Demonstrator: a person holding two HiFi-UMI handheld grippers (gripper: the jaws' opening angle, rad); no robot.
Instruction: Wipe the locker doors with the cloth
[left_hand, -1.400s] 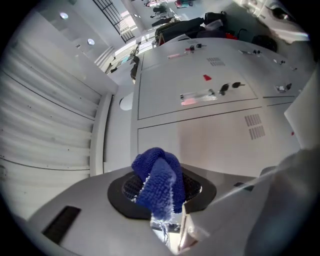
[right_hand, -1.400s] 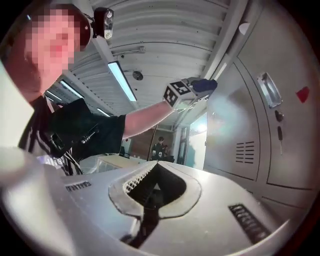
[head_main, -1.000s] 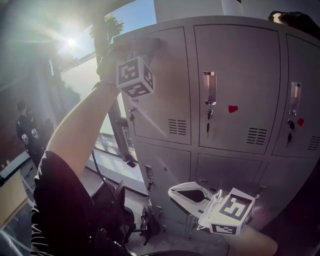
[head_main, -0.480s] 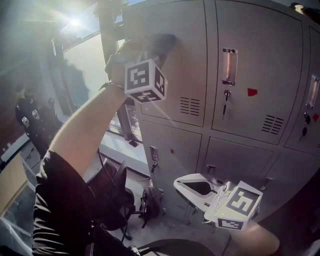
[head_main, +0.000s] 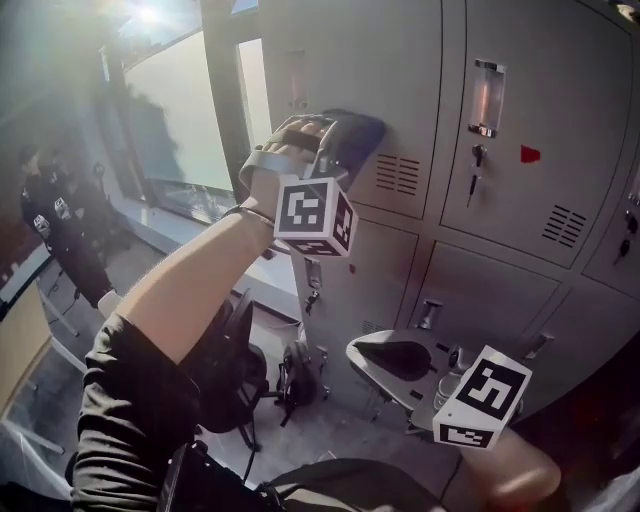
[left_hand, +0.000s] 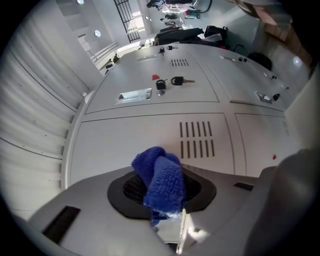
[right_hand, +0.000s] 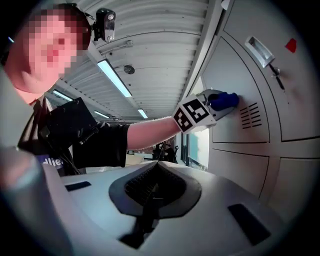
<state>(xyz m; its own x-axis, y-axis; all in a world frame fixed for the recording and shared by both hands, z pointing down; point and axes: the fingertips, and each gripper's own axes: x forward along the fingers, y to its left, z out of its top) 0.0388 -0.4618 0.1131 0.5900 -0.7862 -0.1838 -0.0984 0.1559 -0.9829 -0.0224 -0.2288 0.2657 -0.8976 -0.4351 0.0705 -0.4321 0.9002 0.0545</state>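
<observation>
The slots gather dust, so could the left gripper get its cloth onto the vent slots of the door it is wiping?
Probably yes: the left gripper holds the blue cloth at that locker door, and the vent slots lie just ahead, only bare panel between.

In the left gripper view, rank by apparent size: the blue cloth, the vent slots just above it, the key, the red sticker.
1. blue cloth, though it is nearest the camera
2. vent slots
3. key
4. red sticker
</observation>
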